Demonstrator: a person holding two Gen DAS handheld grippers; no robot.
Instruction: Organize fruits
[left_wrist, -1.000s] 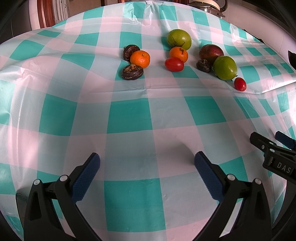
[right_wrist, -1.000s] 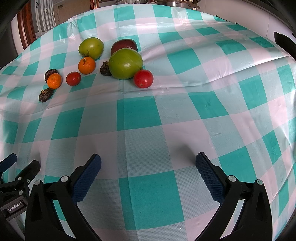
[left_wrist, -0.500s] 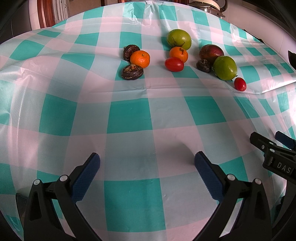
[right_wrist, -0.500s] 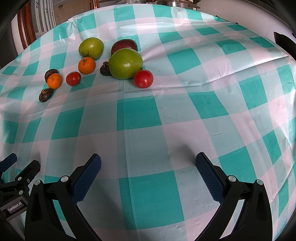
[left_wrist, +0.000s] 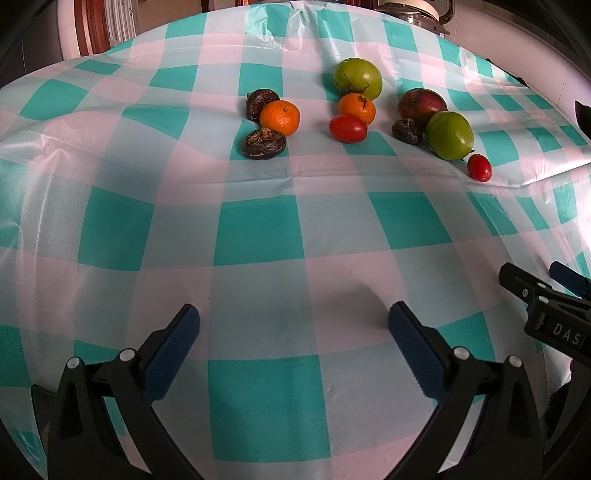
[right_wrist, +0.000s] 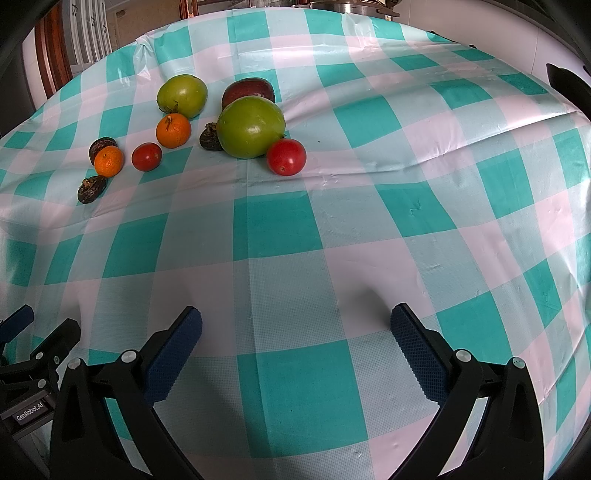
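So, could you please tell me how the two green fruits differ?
The far green fruit has a dried stem showing toward the camera and stands beside an orange. The near green fruit shows smooth skin and hides part of a dark red fruit. Both are round and glossy.

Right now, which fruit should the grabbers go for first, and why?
Probably move the right gripper forward toward the small red tomato. Both grippers are open and empty, left gripper too, and that tomato lies nearest, at the group's edge, easy to reach.

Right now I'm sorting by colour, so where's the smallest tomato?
In the left wrist view the smallest tomato lies far right, just right of the nearer green fruit.
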